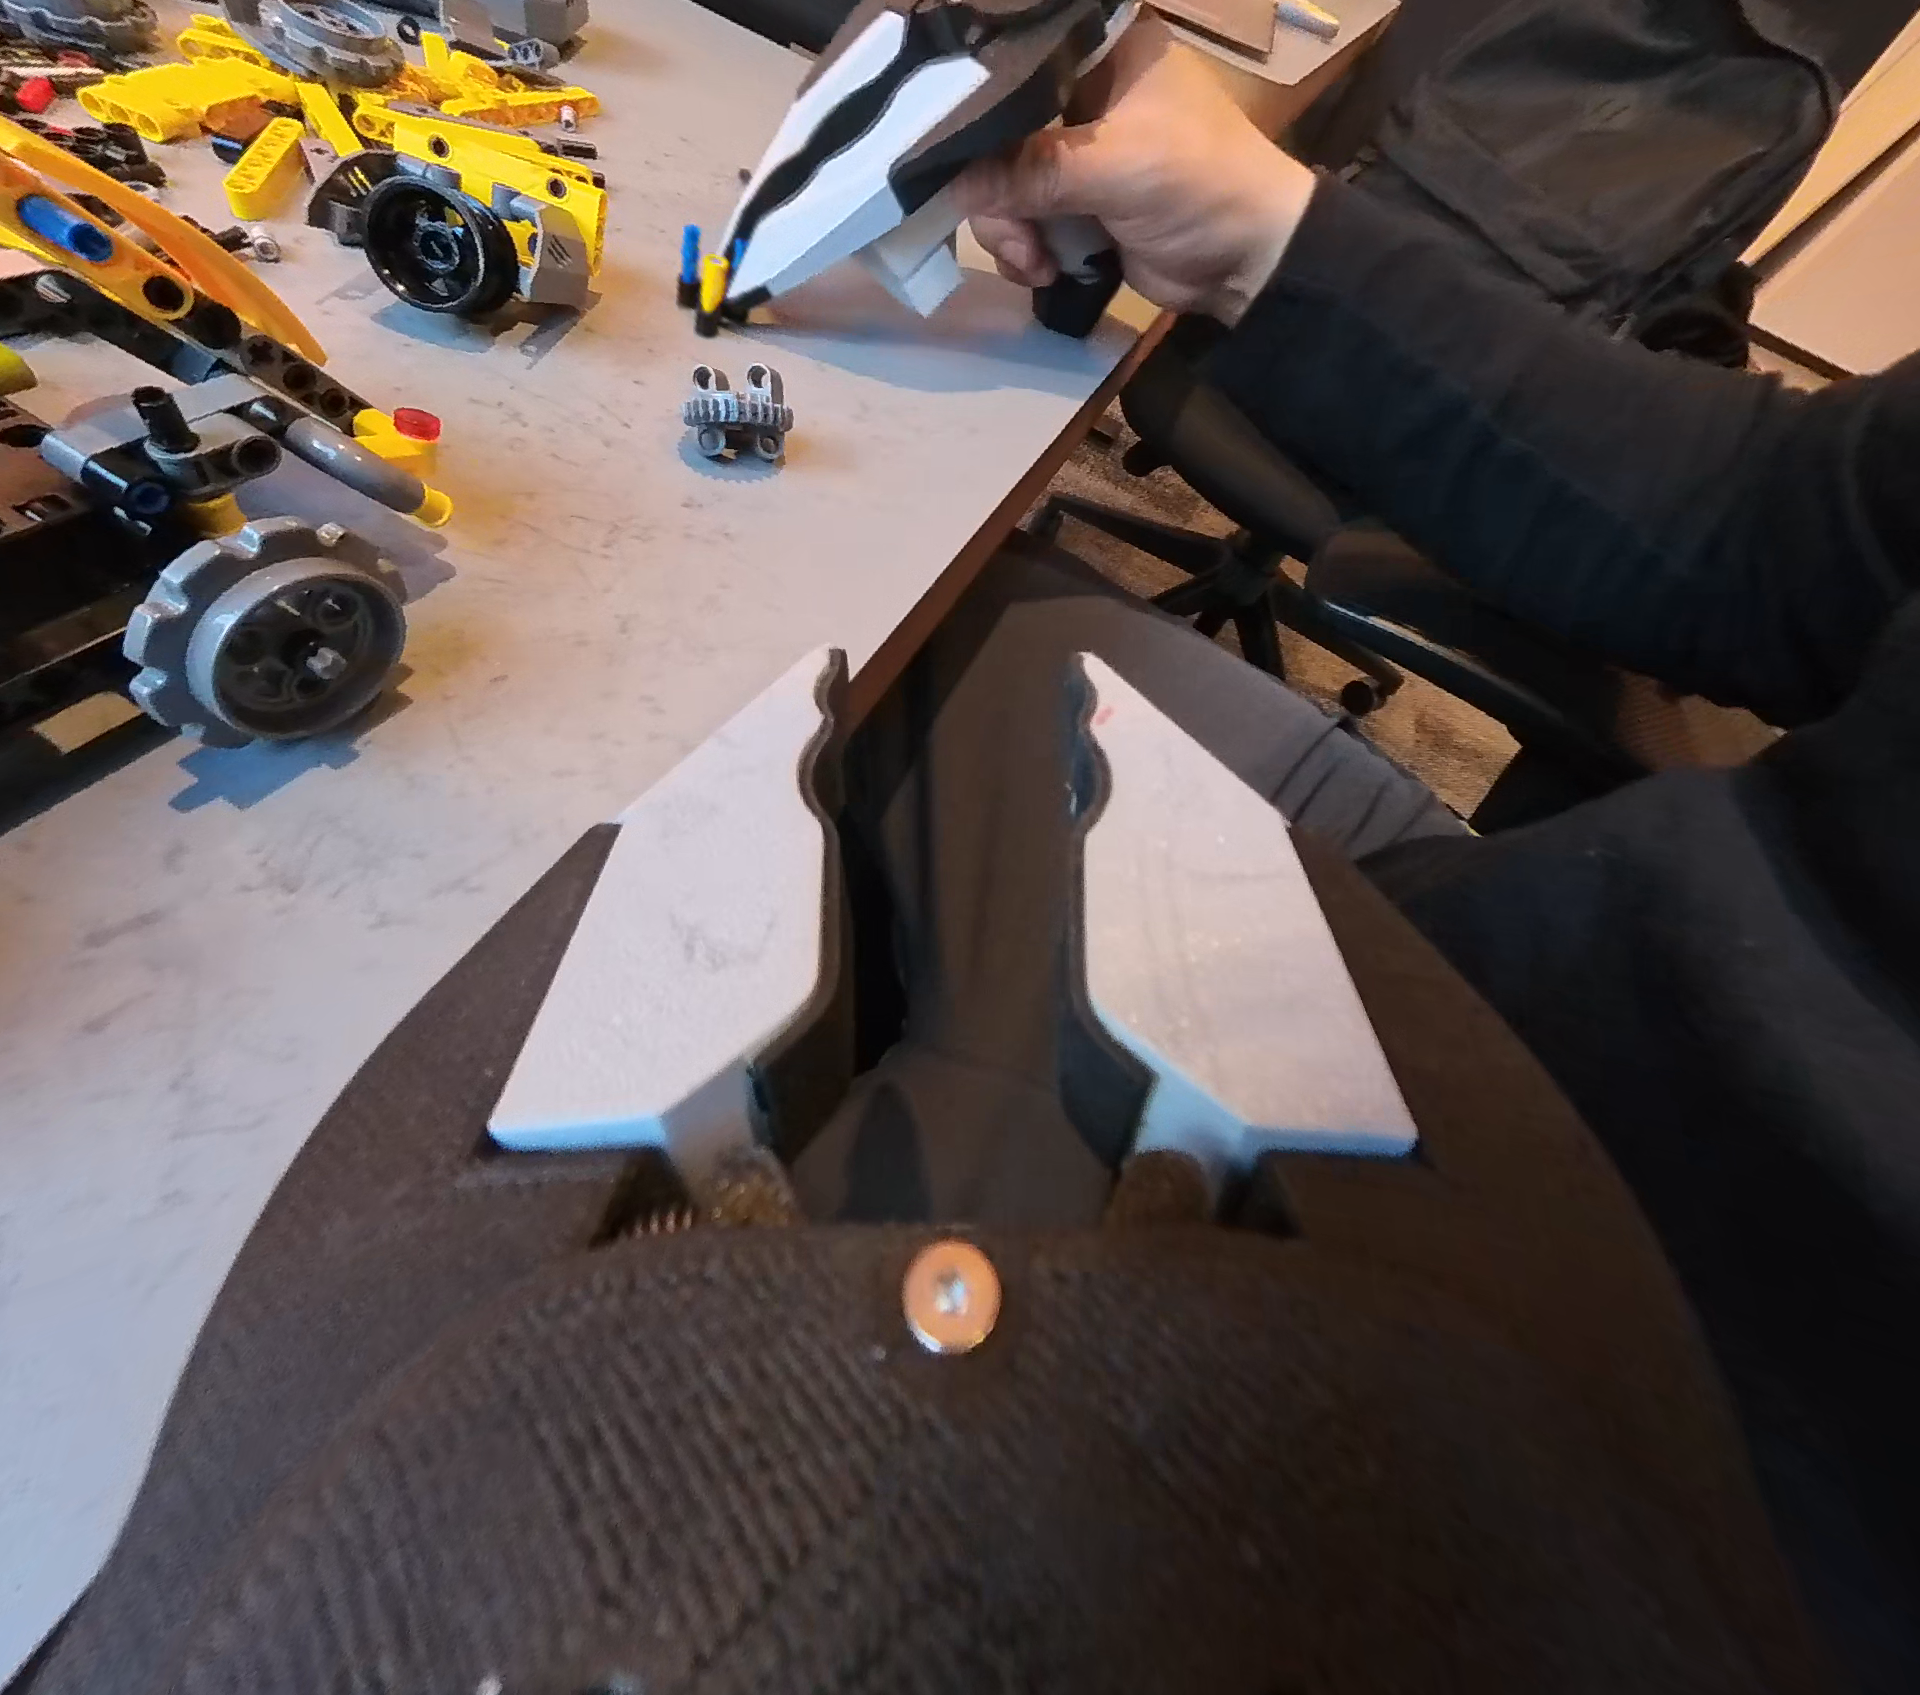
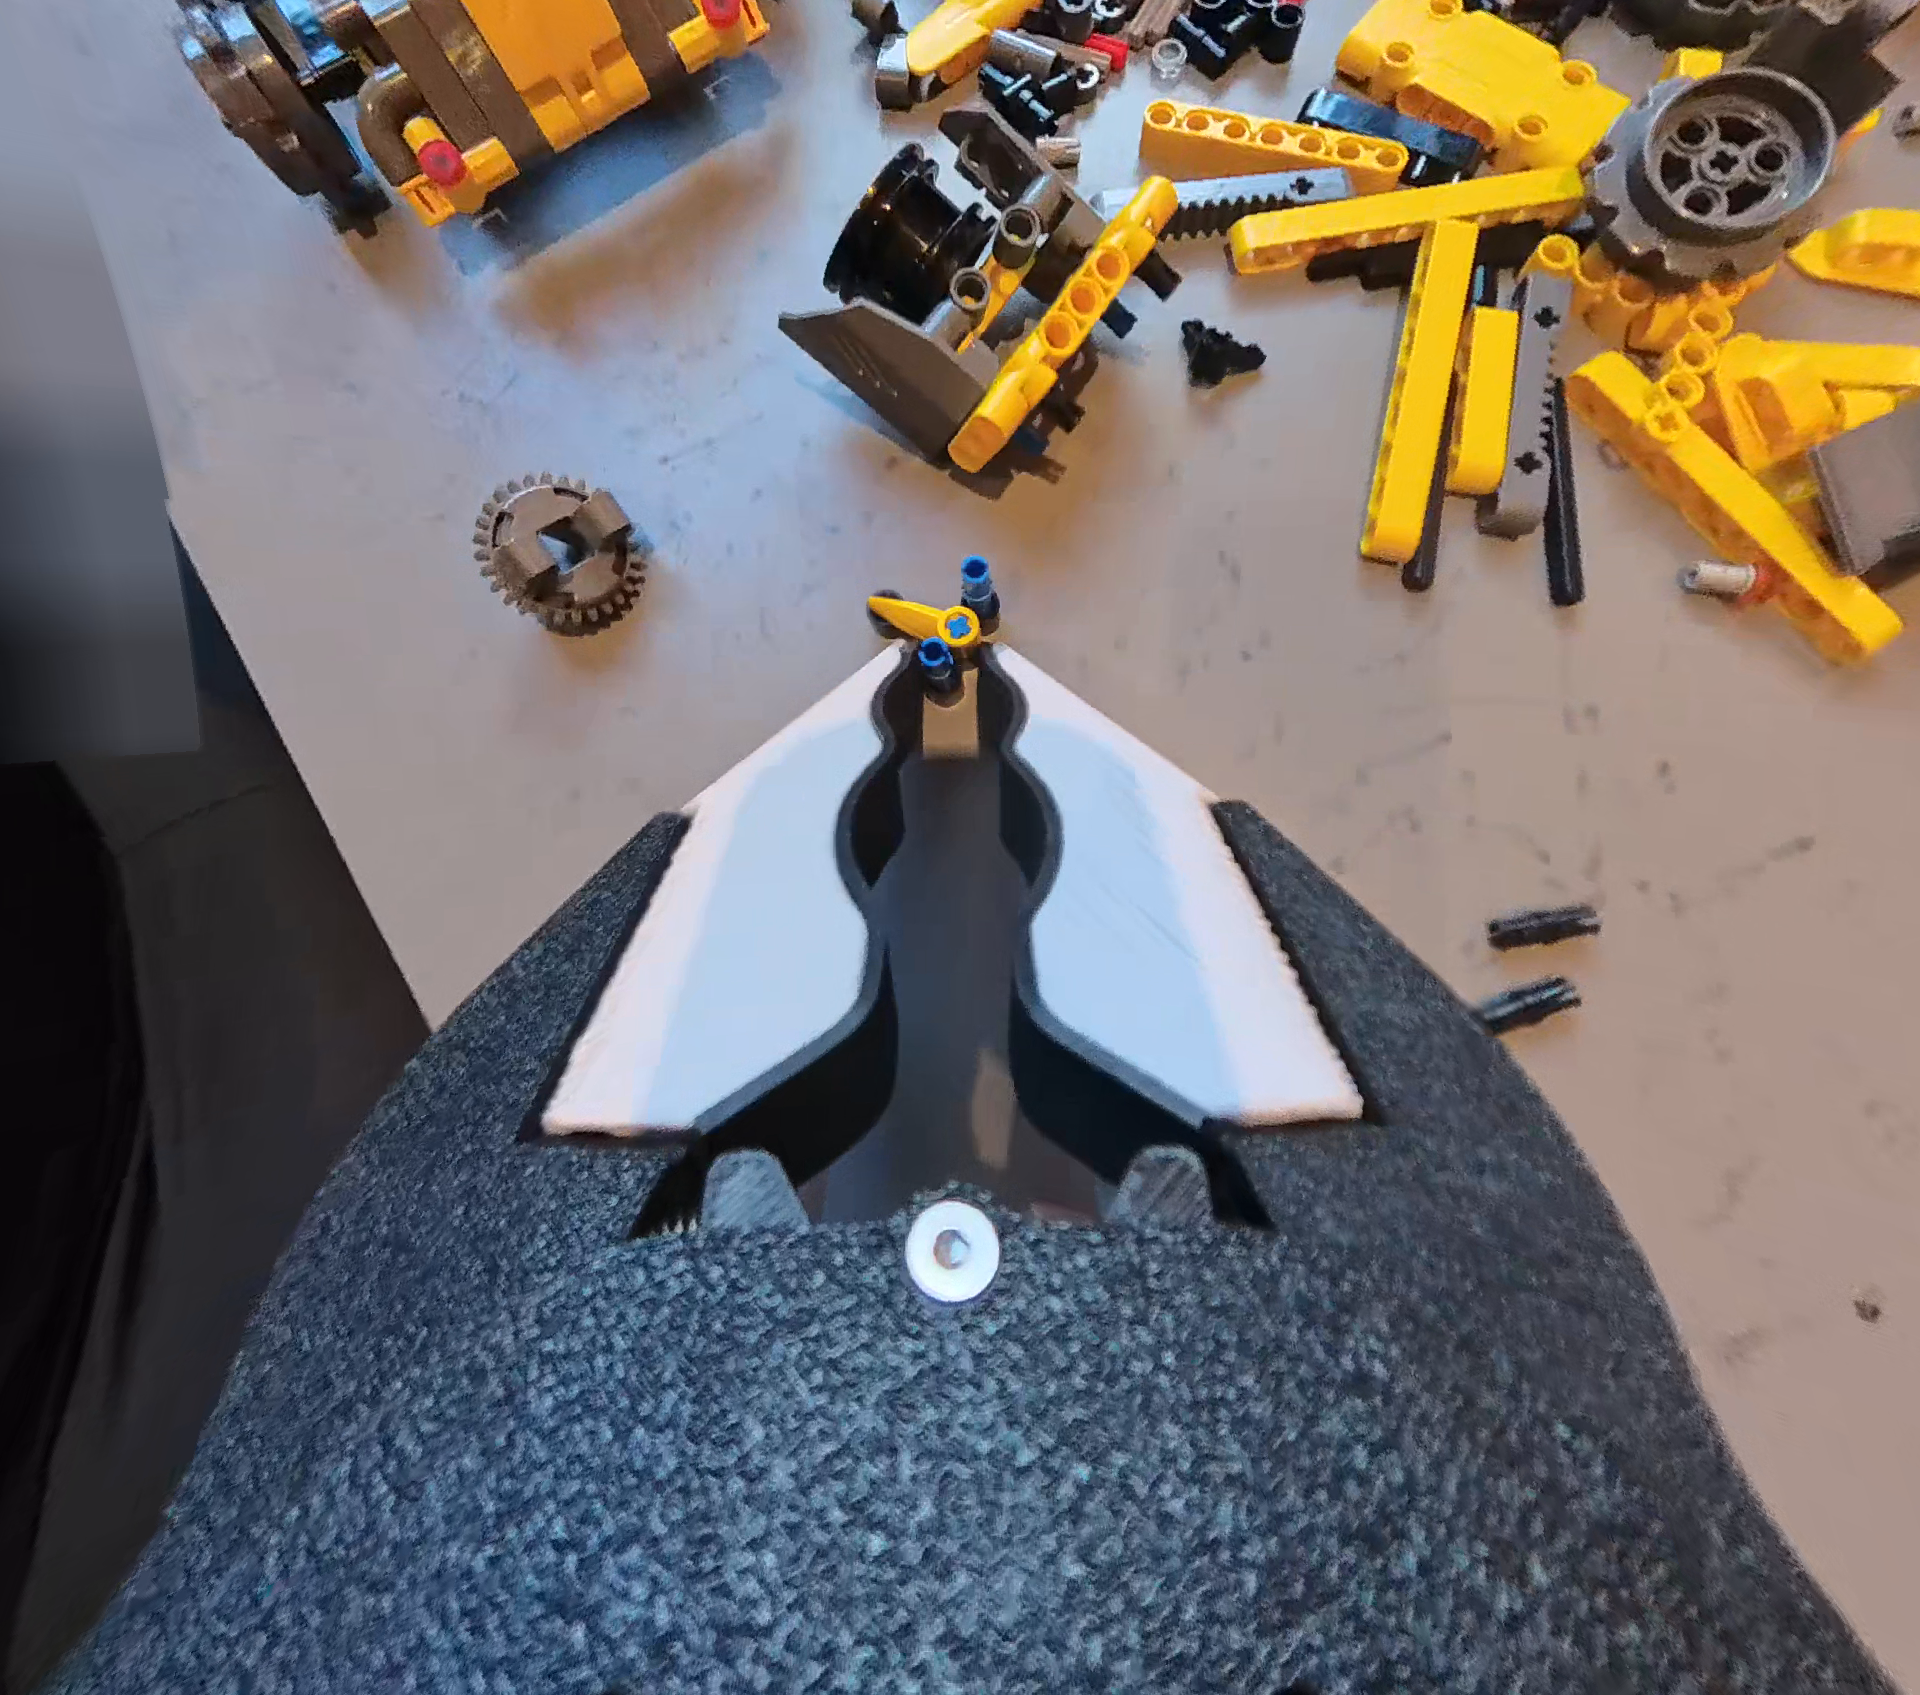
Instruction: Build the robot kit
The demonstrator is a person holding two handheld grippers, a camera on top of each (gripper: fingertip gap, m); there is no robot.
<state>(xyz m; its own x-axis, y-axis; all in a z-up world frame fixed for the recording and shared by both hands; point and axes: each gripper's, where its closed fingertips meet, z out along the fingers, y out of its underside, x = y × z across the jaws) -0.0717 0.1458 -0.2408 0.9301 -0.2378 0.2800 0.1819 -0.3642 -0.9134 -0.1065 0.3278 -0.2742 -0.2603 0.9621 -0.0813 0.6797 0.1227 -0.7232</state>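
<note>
right wrist view shows the right gripper pinching a small yellow-and-blue pin piece on the grey table, beside a dark gear; the left gripper hangs spread, holding nothing.

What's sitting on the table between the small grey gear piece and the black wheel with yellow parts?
Nothing: in the left wrist view, bare grey table separates the grey gear piece from the black wheel assembly.

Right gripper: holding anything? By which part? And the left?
The right gripper is shut on the small yellow-and-blue toy piece, pinching its near, dark lower end at the fingertips. The left gripper is open and empty.
</note>
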